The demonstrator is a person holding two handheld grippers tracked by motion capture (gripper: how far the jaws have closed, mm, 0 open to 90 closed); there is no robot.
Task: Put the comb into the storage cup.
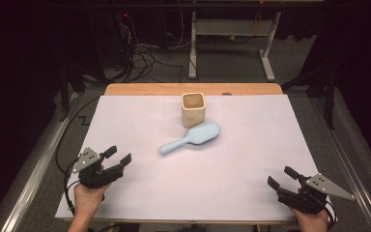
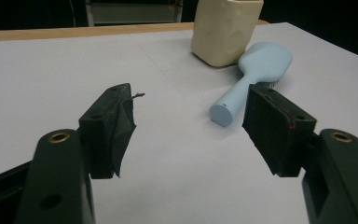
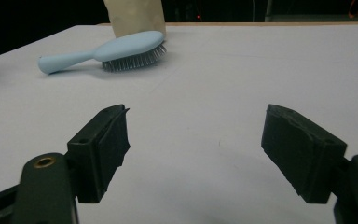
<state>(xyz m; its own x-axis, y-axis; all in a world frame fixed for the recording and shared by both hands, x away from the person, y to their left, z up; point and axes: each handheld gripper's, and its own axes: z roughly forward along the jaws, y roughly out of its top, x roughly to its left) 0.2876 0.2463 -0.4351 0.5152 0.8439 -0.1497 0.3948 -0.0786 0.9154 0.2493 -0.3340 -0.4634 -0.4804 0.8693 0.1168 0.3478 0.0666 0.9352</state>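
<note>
A lab: floor cables [image 1: 142,58], bare desk frame [image 1: 232,36], dark surroundings.

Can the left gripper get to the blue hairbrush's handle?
Probably yes. The left gripper is open and empty, the hairbrush lies with its handle end toward it, and bare white table lies between. The cream cup stands behind the brush.

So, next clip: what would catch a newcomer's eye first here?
A light blue hairbrush lies bristles down near the middle of the white table cover, its handle pointing toward the person's left. Just behind its head stands a cream square cup, upright. The left gripper and right gripper sit at the near corners, fingers open and nothing between them.
</note>
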